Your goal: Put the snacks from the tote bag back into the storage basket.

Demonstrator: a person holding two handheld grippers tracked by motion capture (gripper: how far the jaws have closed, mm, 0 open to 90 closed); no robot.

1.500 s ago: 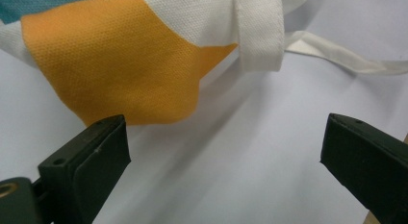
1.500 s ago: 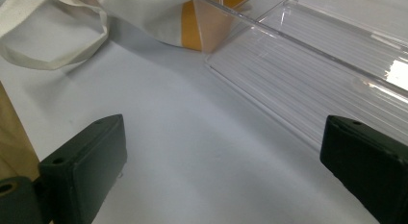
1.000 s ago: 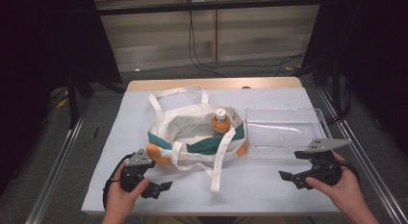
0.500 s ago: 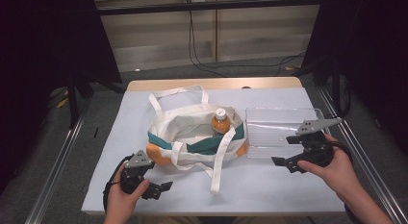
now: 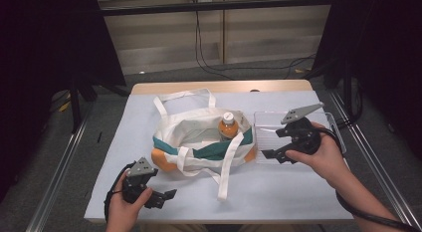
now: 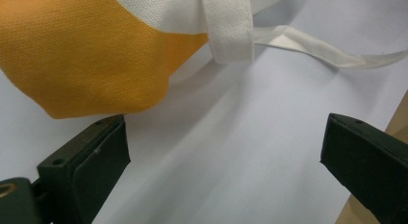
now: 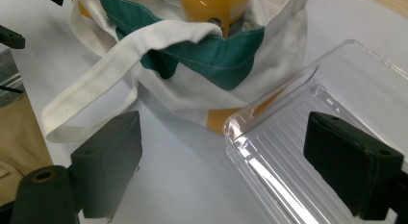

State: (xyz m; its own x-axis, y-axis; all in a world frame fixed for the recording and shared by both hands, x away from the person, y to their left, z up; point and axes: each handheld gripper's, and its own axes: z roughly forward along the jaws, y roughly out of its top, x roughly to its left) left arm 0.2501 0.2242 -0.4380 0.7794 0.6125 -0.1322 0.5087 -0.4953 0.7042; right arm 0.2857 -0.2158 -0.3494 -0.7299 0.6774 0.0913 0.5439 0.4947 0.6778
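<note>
A white tote bag [image 5: 199, 130] with teal and orange panels lies open in the middle of the white table [image 5: 278, 192]. An orange bottle [image 5: 227, 125] with a white cap stands inside it. A clear plastic tray [image 5: 266, 128] sits just right of the bag. My right gripper [image 5: 272, 144] hovers open over the tray's near left corner, pointing at the bag. In the right gripper view the gripper [image 7: 221, 156] spans the tray [image 7: 298, 137] edge and the bag [image 7: 211, 56] below the bottle [image 7: 214, 5]. My left gripper [image 5: 161, 198] rests open near the front left, short of the bag's orange corner [image 6: 86, 51] and a strap [image 6: 231, 27].
The bag's long white handles [image 5: 226, 172] trail toward the table's front edge and its back. Metal rails [image 5: 59, 157] run along both sides of the table. Cables [image 5: 234, 67] lie on the floor behind it.
My right gripper has moved up and to the left, from the front right of the table to over the tray's near left corner. The left gripper has stayed put.
</note>
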